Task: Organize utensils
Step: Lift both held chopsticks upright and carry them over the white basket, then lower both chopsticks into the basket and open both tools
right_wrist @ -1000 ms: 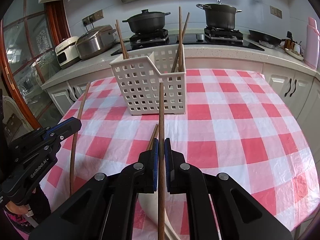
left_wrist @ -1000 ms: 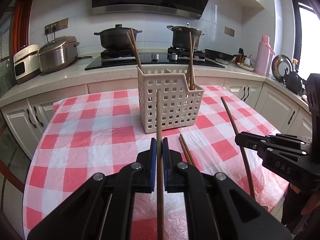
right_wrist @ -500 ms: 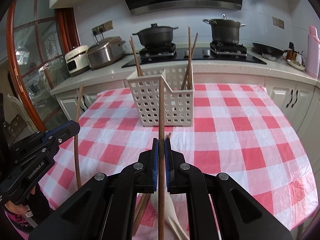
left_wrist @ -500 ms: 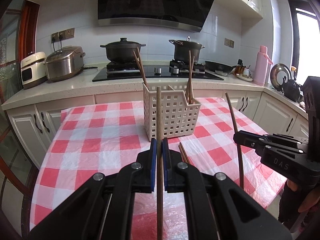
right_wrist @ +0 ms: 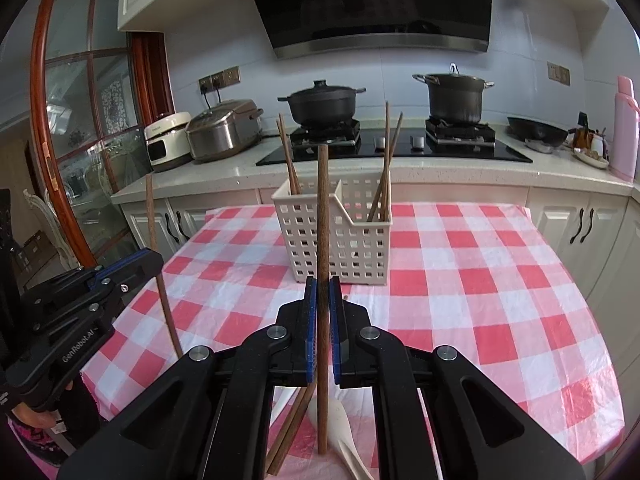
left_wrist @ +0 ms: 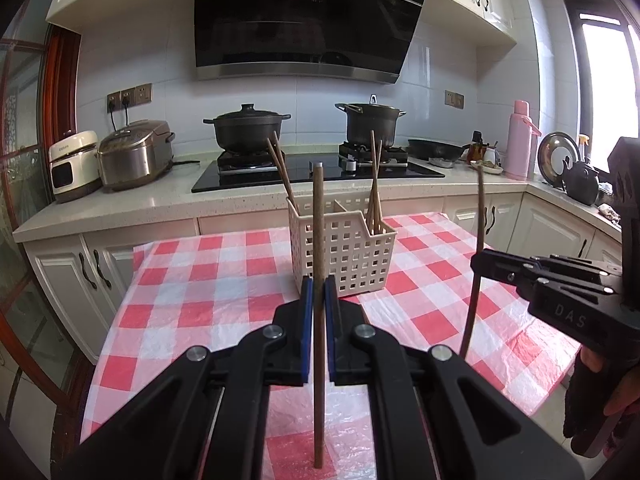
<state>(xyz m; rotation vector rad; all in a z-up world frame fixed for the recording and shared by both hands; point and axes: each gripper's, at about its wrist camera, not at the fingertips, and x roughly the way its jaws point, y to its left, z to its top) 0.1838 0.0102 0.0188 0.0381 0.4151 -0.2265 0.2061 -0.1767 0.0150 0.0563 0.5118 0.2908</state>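
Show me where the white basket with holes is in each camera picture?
Left wrist view: the white basket stands mid-frame on the checked tablecloth, just behind the chopstick held by the left hand-held gripper.
Right wrist view: mid-frame too, behind the right hand-held gripper.
Shared landmark: the lidded black pot on the stove.

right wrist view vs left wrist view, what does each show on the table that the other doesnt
Only the right wrist view shows loose chopsticks and a white spoon lying on the tablecloth under the right gripper.

Only the left wrist view shows the black kettle and round lid on the side counter by the window.

Both show the white basket with chopsticks standing in it, the checked tablecloth, both pots and the cookers behind. Each gripper, the left gripper included, is shut on one upright chopstick.
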